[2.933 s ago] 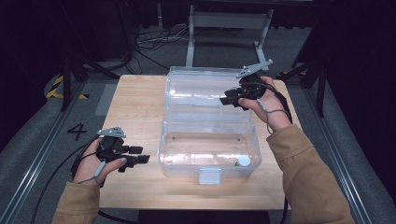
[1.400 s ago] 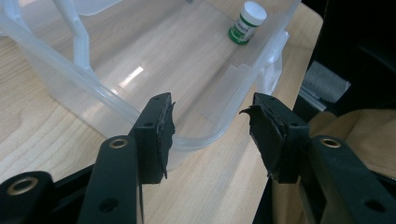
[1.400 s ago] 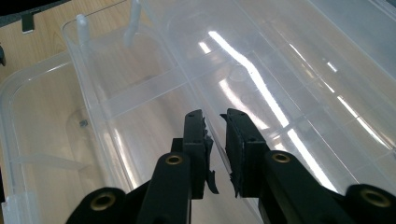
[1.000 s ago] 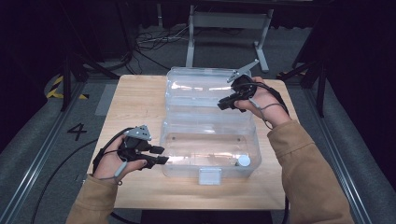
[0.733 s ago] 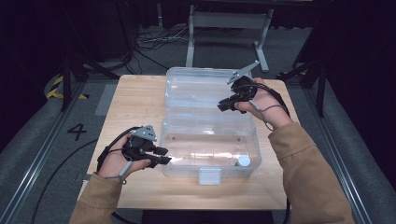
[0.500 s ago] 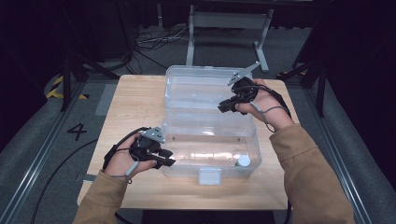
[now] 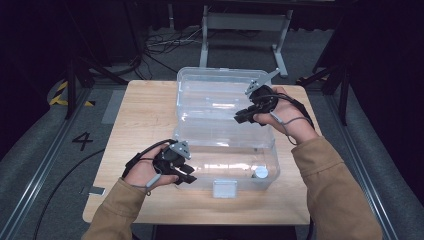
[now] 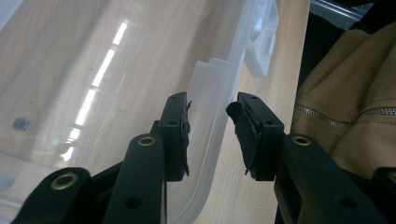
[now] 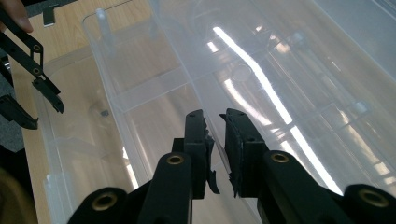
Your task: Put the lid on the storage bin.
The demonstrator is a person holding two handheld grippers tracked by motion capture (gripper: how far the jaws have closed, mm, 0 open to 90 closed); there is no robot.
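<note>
- Clear plastic box (image 7: 227, 160) sits on the near half of the wooden desk (image 7: 145, 115), its white front latch (image 7: 224, 189) facing the person.
- Left tool (image 7: 186, 175) is at the box's near left corner; in the left gripper view the box rim runs up between its two pads (image 8: 180, 135), which stand a little apart from it, one on each side, not pressing. Its jaws have just been closing.
- A small round cap-like thing (image 7: 259, 172) lies inside the box near its front right corner.
- Box lid (image 7: 220, 107), also clear, stands open behind the box, leaning away toward the far edge of the desk.
- Right tool (image 7: 243, 118) is at the right part of the lid; in the right gripper view its jaws are narrow and grip the lid's thin edge (image 9: 215, 140) between the pads.
- Both sleeves (image 7: 330, 190) are tan.
- Beyond the desk, a metal stand (image 7: 245, 22) and cables lie on the grey floor.
</note>
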